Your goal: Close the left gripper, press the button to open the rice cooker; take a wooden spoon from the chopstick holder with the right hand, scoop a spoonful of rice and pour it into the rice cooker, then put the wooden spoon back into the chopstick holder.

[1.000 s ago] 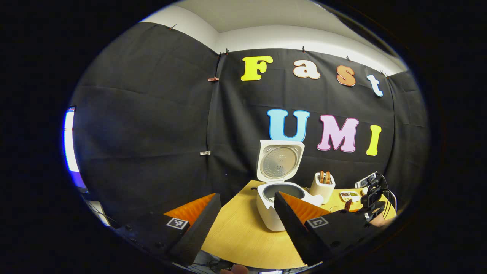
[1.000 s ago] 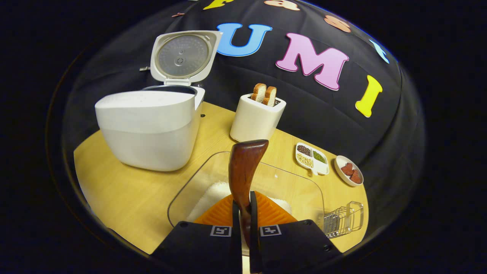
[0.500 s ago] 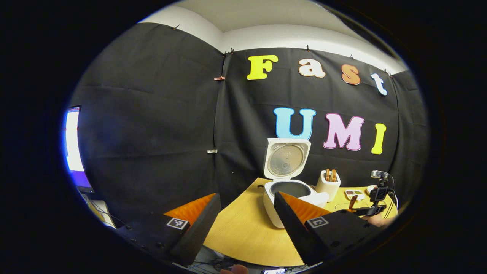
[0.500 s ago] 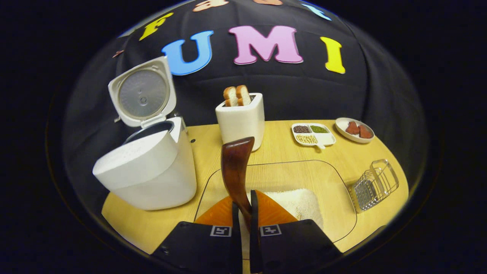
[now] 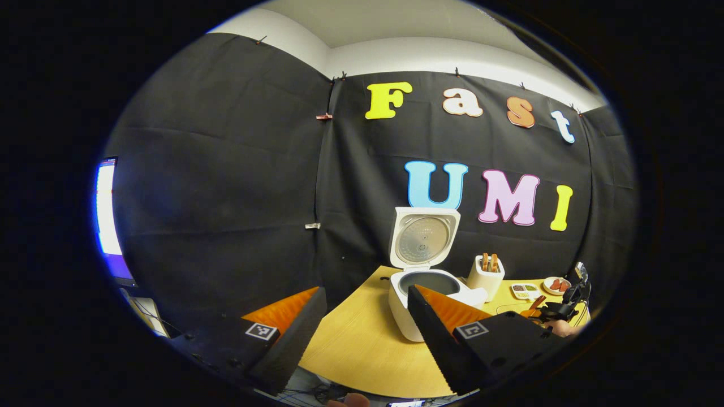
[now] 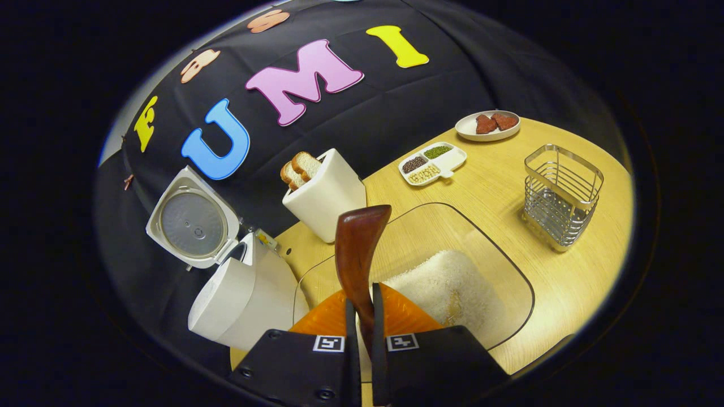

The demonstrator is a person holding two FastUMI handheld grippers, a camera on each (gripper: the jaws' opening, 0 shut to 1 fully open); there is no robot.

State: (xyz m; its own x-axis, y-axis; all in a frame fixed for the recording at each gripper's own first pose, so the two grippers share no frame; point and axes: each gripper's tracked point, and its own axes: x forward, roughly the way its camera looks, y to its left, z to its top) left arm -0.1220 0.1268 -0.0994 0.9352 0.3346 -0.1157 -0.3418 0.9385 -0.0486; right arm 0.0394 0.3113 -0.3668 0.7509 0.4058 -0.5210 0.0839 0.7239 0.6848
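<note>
Wooden spoon [image 6: 356, 254]: dark brown, glossy, curved; clamped btwn right gripper [image 6: 360, 316] fingers, above clear glass dish [image 6: 512, 271] w/ white rice [image 6: 447, 288]. Spoon's lower end hidden by fingers; bowl vs handle hard to tell. Left gripper [image 5: 362, 316] fingers apart, holding nothing. Rice cooker [image 6: 243, 294] lid up, pot prob empty. Wire chopstick holder [image 6: 560, 198] near dish. Toaster [image 6: 325, 195] holds 2 bread slices.

The right gripper [image 6: 362, 308], clamping the dark brown wooden spoon [image 6: 357, 255], has rolled and swung rightward over the clear glass dish of white rice [image 6: 447, 285], away from the white rice cooker [image 6: 243, 299].
</note>
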